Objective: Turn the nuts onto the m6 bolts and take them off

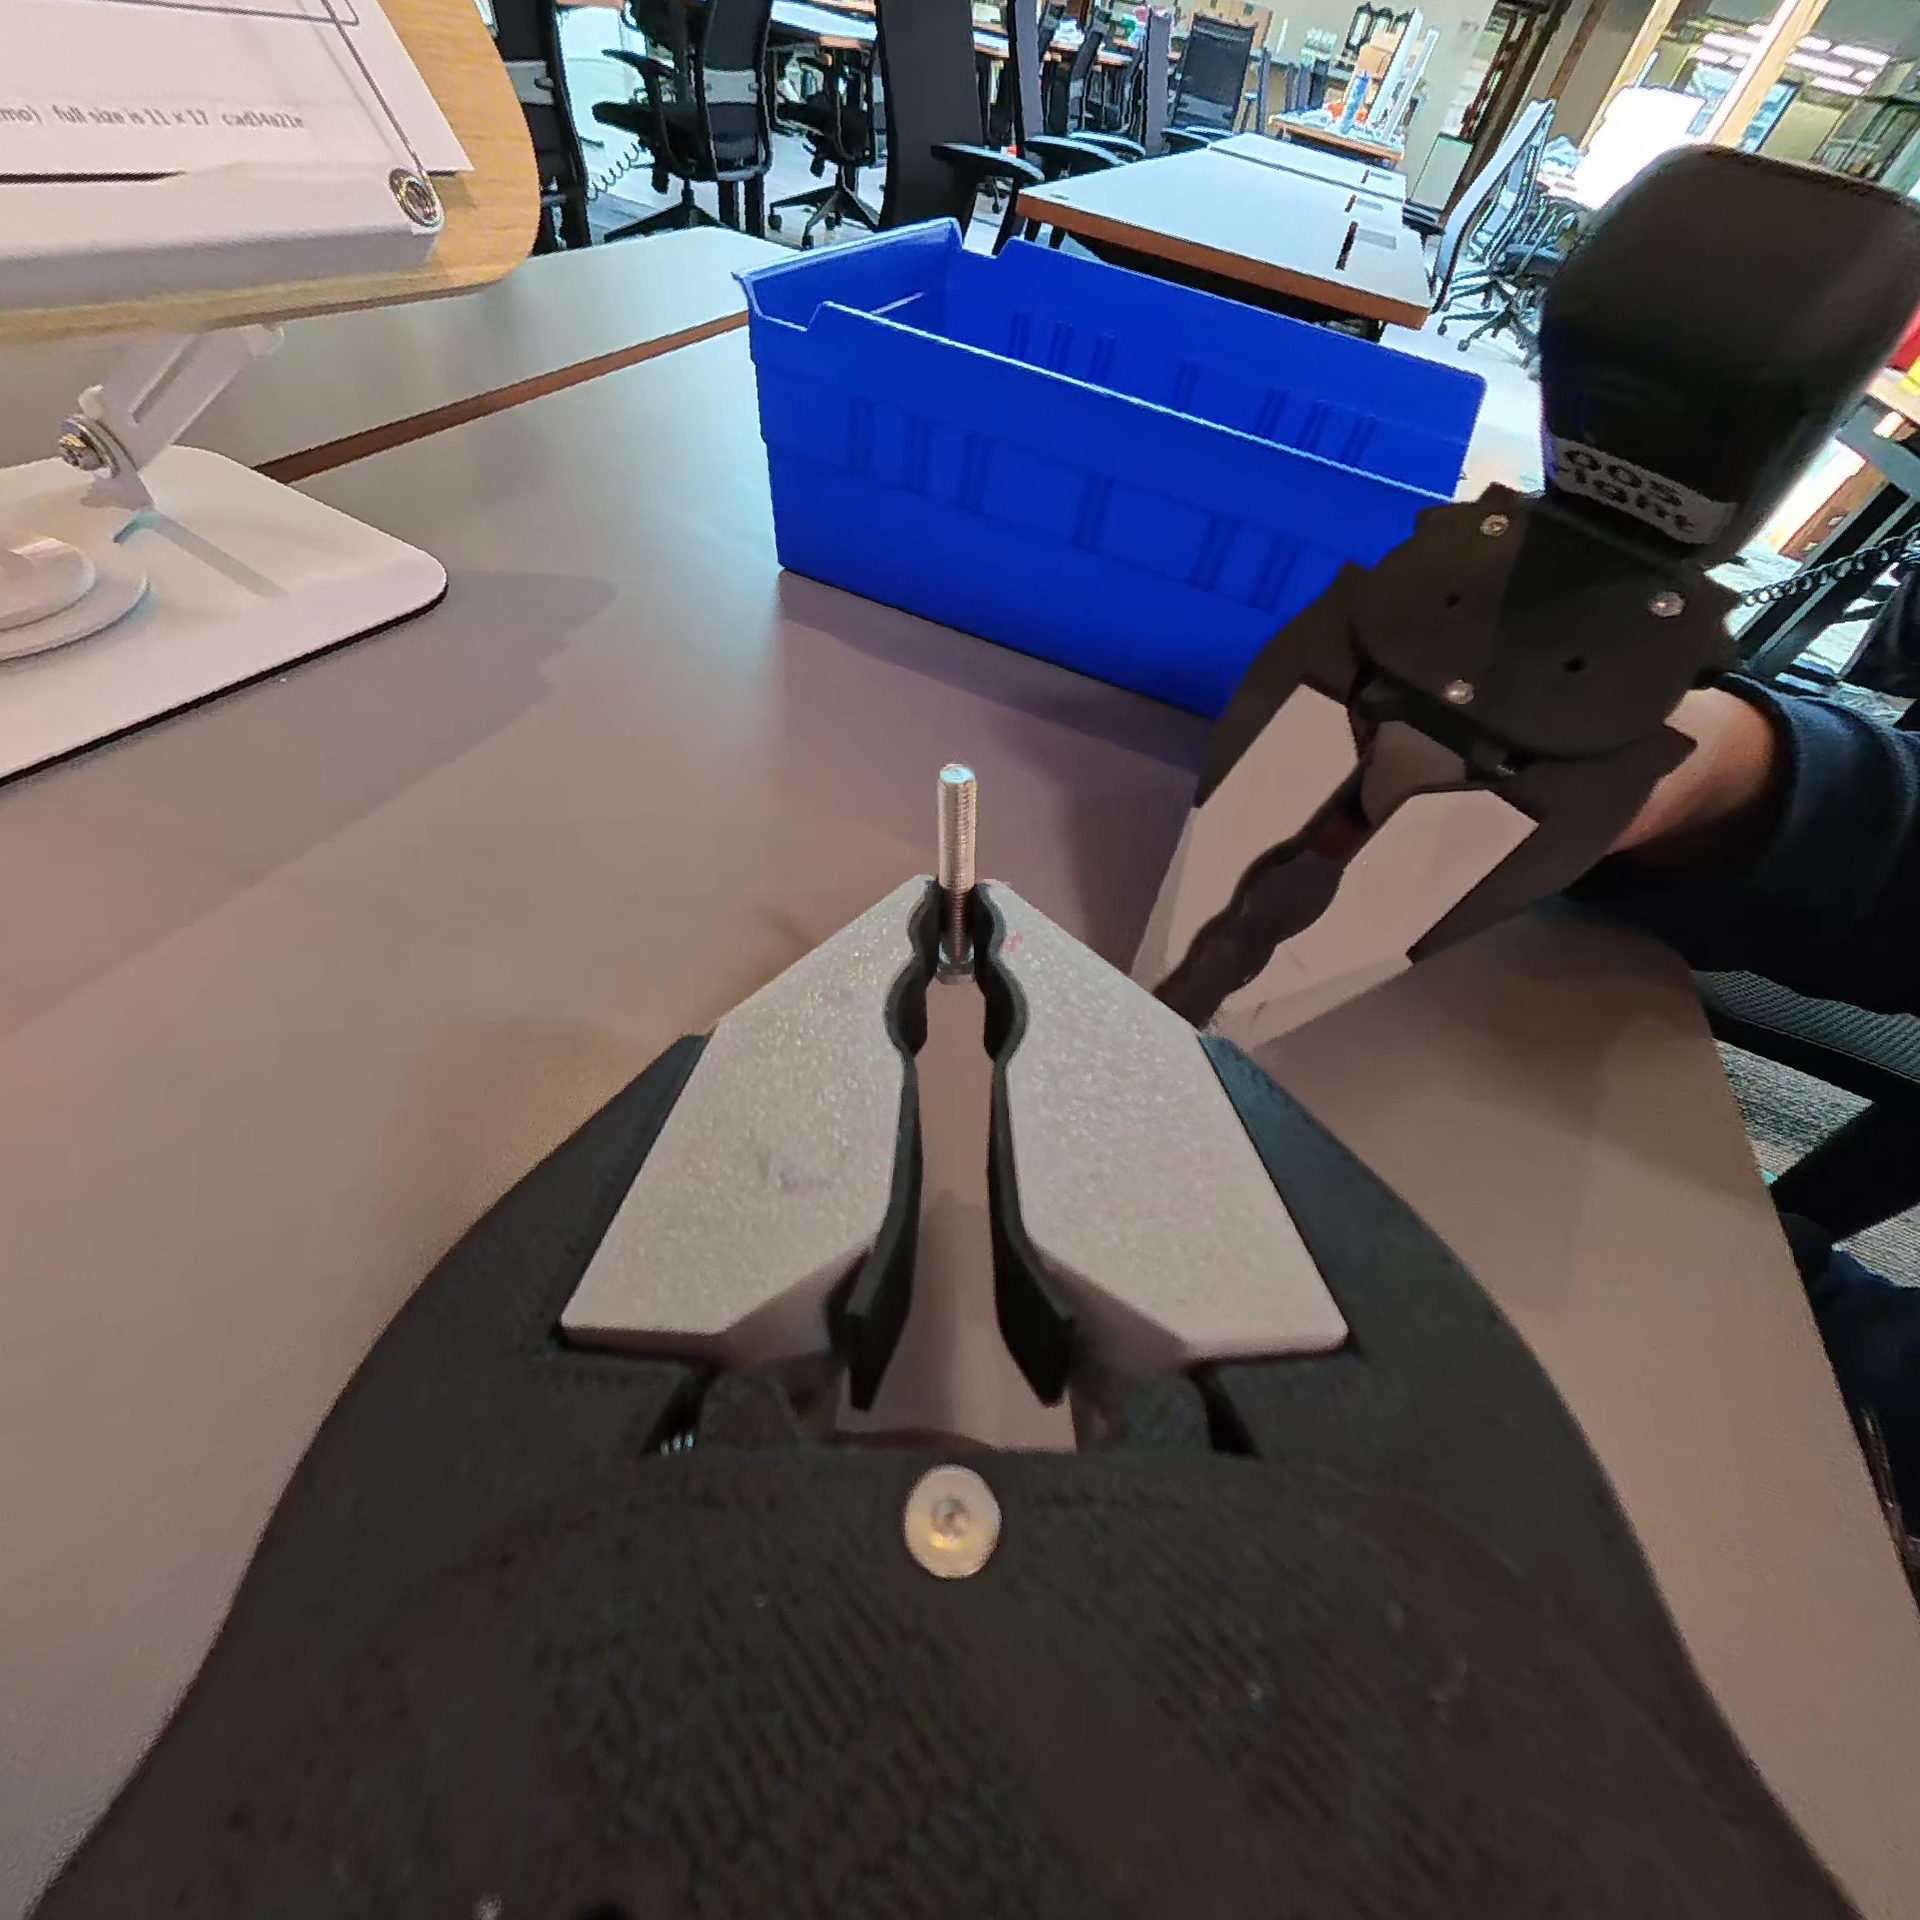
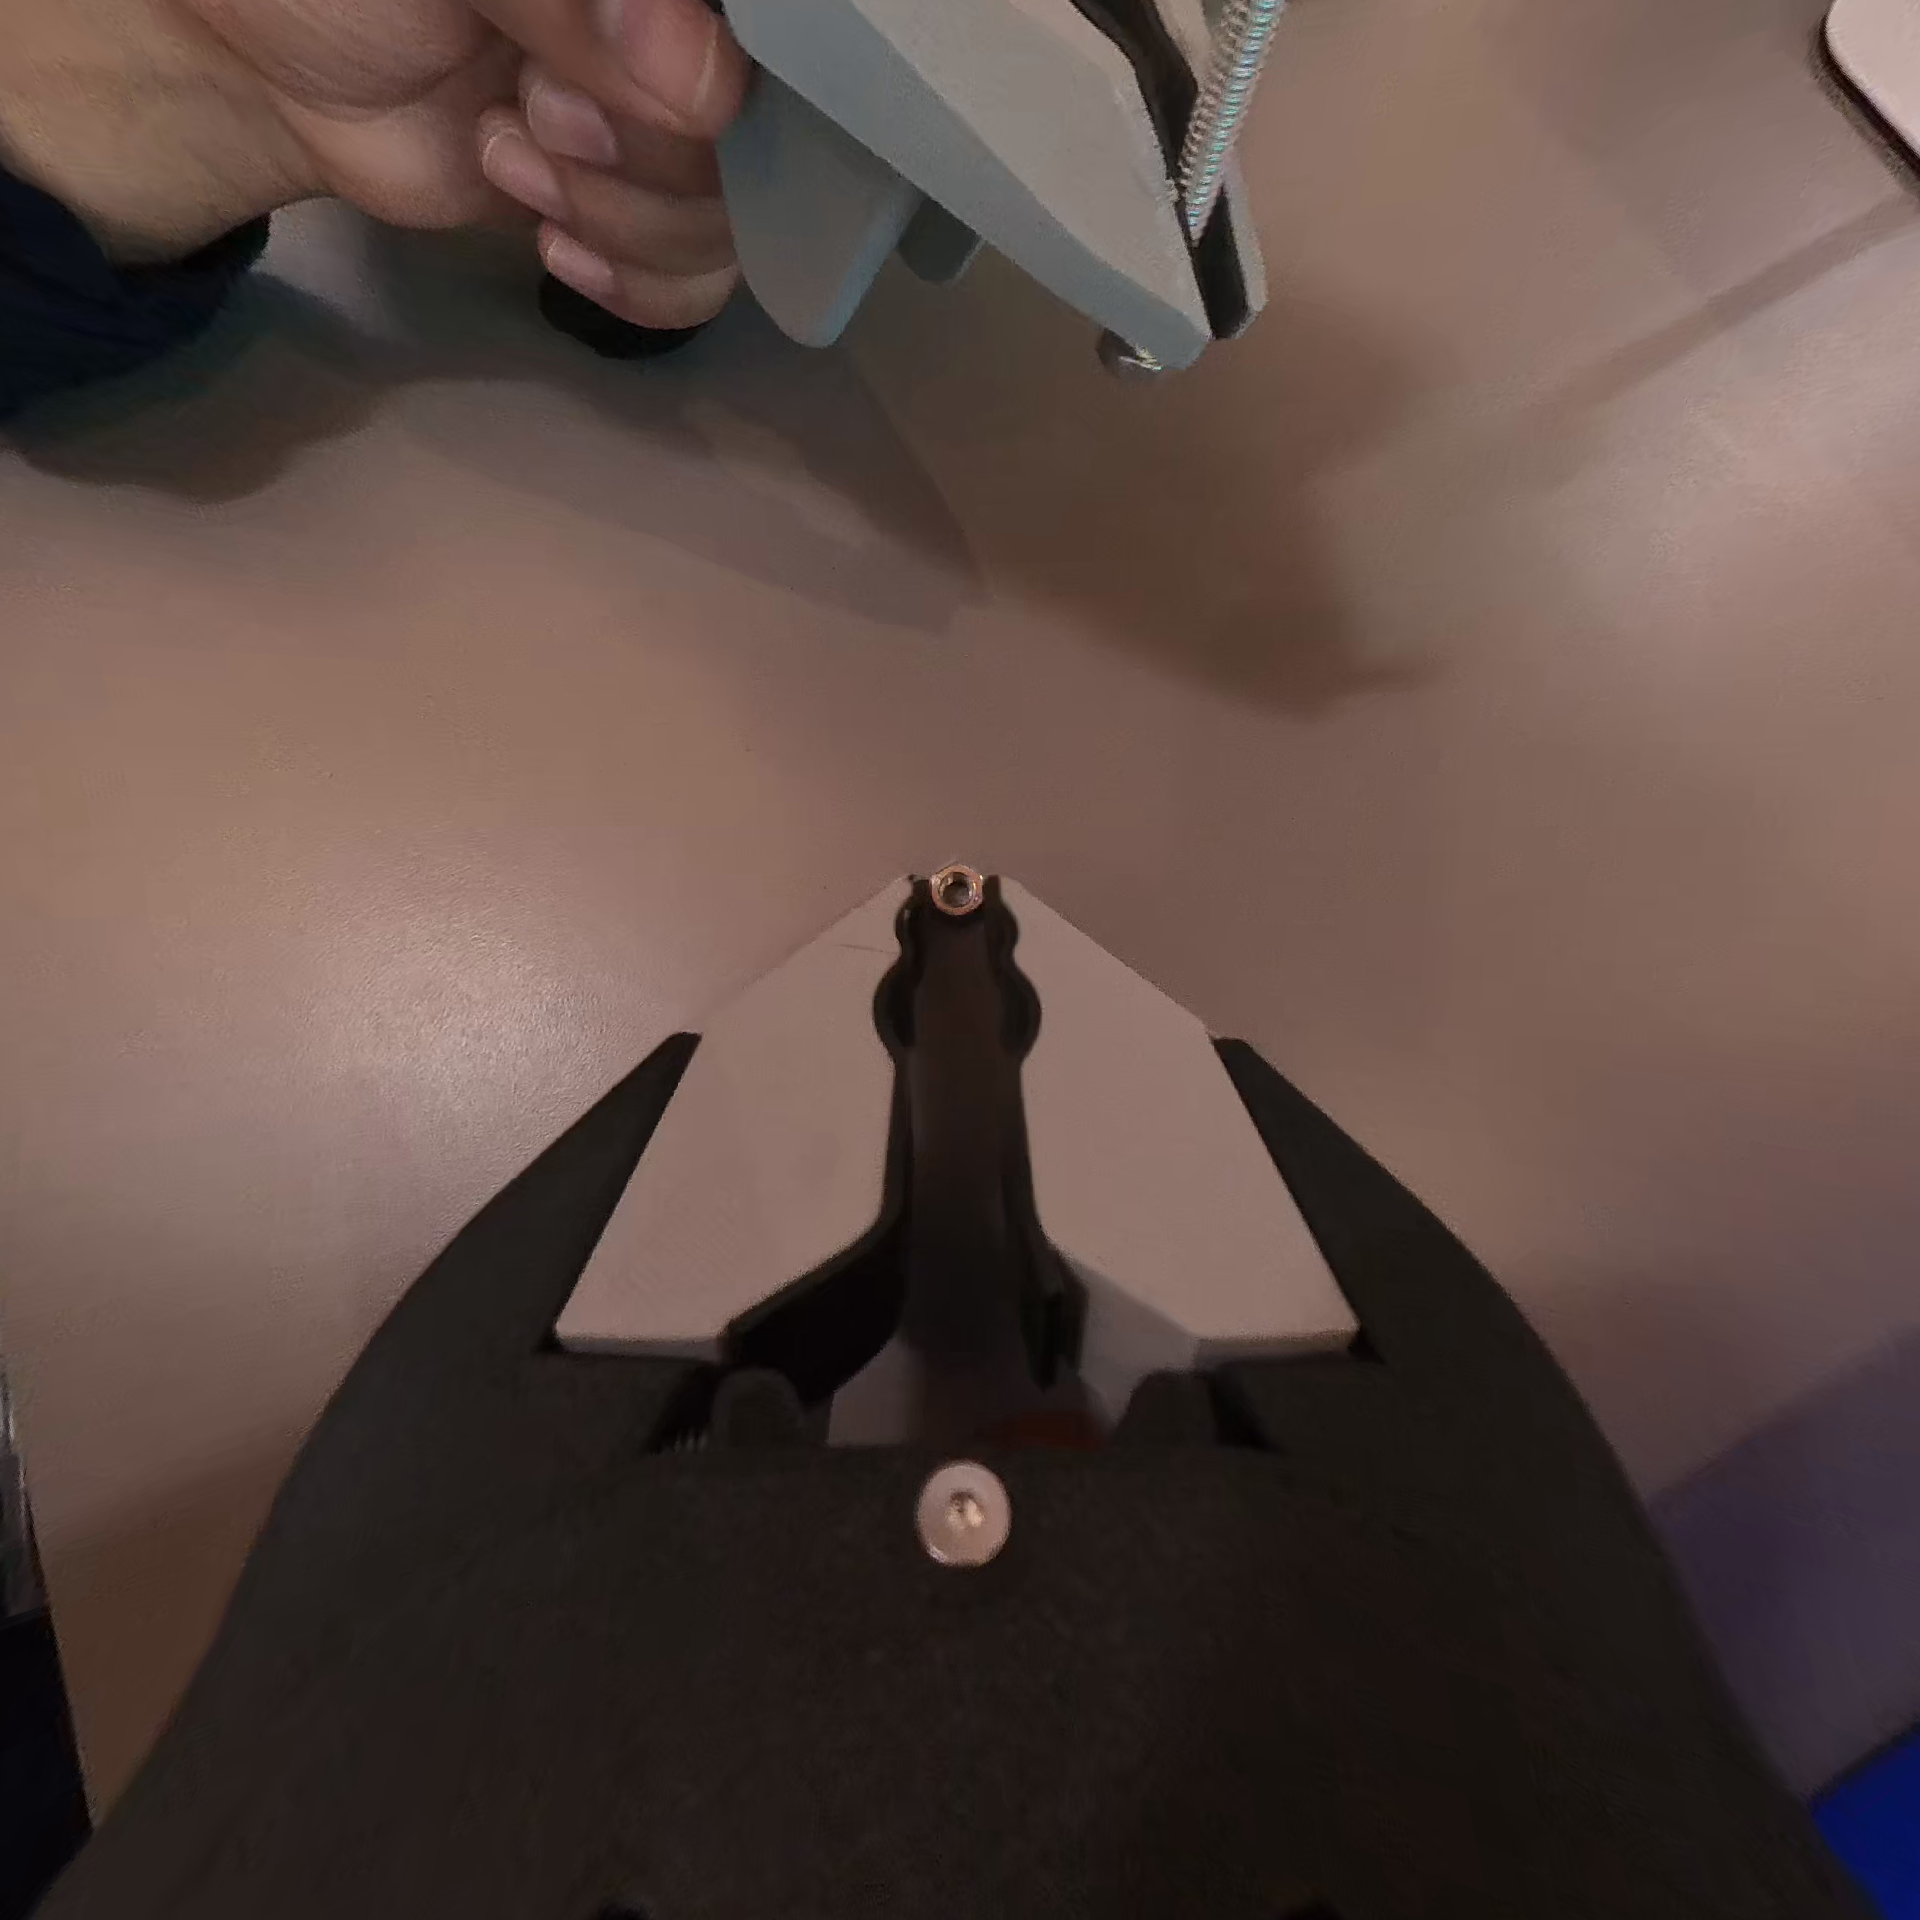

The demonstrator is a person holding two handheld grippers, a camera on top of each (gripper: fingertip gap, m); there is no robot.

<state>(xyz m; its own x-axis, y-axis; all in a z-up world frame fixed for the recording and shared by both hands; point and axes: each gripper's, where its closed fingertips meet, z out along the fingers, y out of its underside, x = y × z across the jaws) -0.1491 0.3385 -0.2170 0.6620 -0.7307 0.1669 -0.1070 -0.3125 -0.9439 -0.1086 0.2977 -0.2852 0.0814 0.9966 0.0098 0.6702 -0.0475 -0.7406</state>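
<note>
Biggest thing here is the grey table (image 1: pixel 520 831), smooth top with a seam running across it. On its far side sits a blue plastic bin (image 1: pixel 1091 468), and off to the left there's a white stand (image 1: pixel 208 582) holding up a tilted board with papers clipped to it. Rows of office chairs and desks fill the room behind.

The left gripper (image 1: pixel 956 925) has its fingers pinched tight on the bolt (image 1: pixel 956 821), gripping low on the shank just above the head, so the threaded end sticks straight up above the fingertips. In the right wrist view the same gripper hangs at the top of the frame, a person's hand (image 2: pixel 540 135) wrapped round its handle, with the bolt's thread (image 2: pixel 1216 135) running along the fingers and the head poking out at the tips.

The right gripper (image 2: pixel 958 891) is closed on a small nut (image 2: pixel 958 889), brass-ish in this light, pinched right at the very tips with its hole facing the camera. From the left wrist view that gripper is over to the right of the bolt, tips angled down toward the table, well apart from it; I can't really make out the nut from there, too dark.
</note>
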